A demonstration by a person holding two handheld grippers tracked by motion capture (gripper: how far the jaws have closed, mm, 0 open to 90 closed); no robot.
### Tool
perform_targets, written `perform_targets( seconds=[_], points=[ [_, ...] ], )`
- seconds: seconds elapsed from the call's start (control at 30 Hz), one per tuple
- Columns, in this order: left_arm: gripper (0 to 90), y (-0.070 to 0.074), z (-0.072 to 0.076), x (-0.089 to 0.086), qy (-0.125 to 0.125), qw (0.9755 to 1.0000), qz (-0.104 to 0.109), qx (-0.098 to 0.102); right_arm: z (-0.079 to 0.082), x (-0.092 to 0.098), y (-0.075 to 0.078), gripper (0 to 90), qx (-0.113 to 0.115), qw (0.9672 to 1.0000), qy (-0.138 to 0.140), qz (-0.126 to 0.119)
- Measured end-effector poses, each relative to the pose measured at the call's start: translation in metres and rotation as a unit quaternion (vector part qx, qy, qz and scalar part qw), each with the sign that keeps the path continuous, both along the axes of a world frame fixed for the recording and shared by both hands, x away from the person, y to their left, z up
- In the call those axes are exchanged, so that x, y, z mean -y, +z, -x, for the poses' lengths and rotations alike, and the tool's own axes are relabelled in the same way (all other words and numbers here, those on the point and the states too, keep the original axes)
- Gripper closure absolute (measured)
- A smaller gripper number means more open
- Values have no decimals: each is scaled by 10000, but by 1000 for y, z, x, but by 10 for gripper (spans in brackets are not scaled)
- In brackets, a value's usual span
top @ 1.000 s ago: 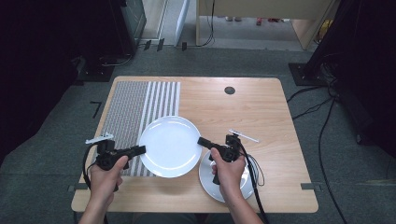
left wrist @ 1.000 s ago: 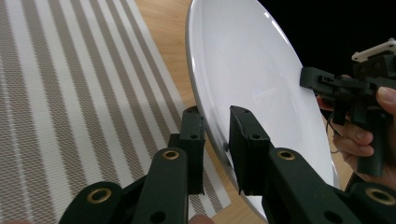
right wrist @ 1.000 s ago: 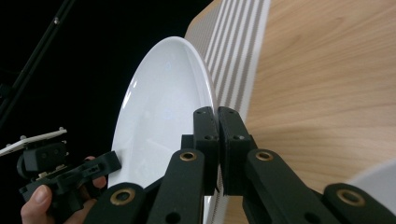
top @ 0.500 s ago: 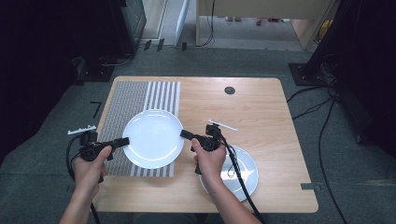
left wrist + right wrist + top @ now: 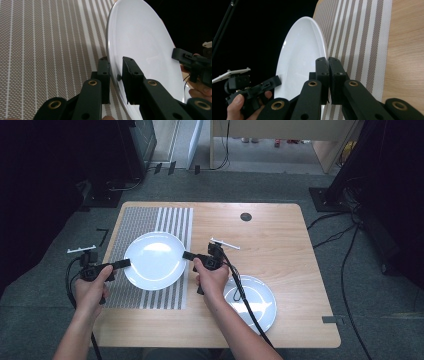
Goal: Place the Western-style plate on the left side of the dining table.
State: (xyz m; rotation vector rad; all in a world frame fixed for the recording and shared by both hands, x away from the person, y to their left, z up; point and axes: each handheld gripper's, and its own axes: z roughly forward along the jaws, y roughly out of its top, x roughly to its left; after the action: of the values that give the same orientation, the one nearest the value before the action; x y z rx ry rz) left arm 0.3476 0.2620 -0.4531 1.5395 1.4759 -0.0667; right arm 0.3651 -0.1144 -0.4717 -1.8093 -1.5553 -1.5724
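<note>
A white plate [image 5: 154, 260] was held over the striped mat [image 5: 150, 292] on the left half of the wooden bench [image 5: 270, 240]. The left gripper [image 5: 123, 264] was clenched on the plate's left rim, and the right gripper [image 5: 188, 255] was clenched on its right rim, so the plate hung between the two hands.

In the left gripper view the plate [image 5: 140, 47] stood edge-on, its rim pinched between the two black jaws; its lower edge was cut off by the frame and partly hidden behind the jaws. The right gripper [image 5: 181, 55] showed at the far side of the plate, small and half lost against the dark background. Whether the plate touched the mat [image 5: 50, 45] could not be made out.

In the right gripper view the jaws met on the rim of the plate [image 5: 299, 57], hiding the contact itself. The left gripper [image 5: 273, 82] and its hand [image 5: 239, 105] appeared at the lower left, cut off by the frame.

A second plate [image 5: 262, 292] lay on the bench near the right forearm, partly covered by the arm and the trailing cable [image 5: 247, 305].
</note>
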Motion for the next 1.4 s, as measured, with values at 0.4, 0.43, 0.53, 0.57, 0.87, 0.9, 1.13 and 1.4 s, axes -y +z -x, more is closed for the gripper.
perform_targets(
  seconds=[0.4,0.43,0.53,0.57,0.87,0.9,1.13,1.4],
  points=[
    [779,-12,-29,-5,283,9992,-179,-233,-28,-16,-18,883,-280,9995,-156,64],
    [777,-14,-32,-6,320,9990,-186,-265,-32,-19,-21,882,-312,9993,-189,76],
    [780,-20,-41,-9,421,9984,-111,-365,-40,-22,-28,883,-406,9988,-262,24],
    [781,-21,-44,-9,462,9981,-100,-397,-42,-24,-30,882,-423,9987,-292,19],
    [782,-32,-67,-9,766,9949,-179,-628,-61,-35,-40,882,-563,9971,-497,102],
    [777,-33,-69,-9,772,9947,-188,-656,-63,-35,-42,882,-592,9968,-531,98],
    [778,-37,-79,-10,1020,9921,-196,-696,-75,-41,-50,882,-726,9948,-719,12],
    [758,-43,-91,-8,1063,9896,-456,-852,-84,-48,-52,883,-725,9942,-795,86]
  ],
)
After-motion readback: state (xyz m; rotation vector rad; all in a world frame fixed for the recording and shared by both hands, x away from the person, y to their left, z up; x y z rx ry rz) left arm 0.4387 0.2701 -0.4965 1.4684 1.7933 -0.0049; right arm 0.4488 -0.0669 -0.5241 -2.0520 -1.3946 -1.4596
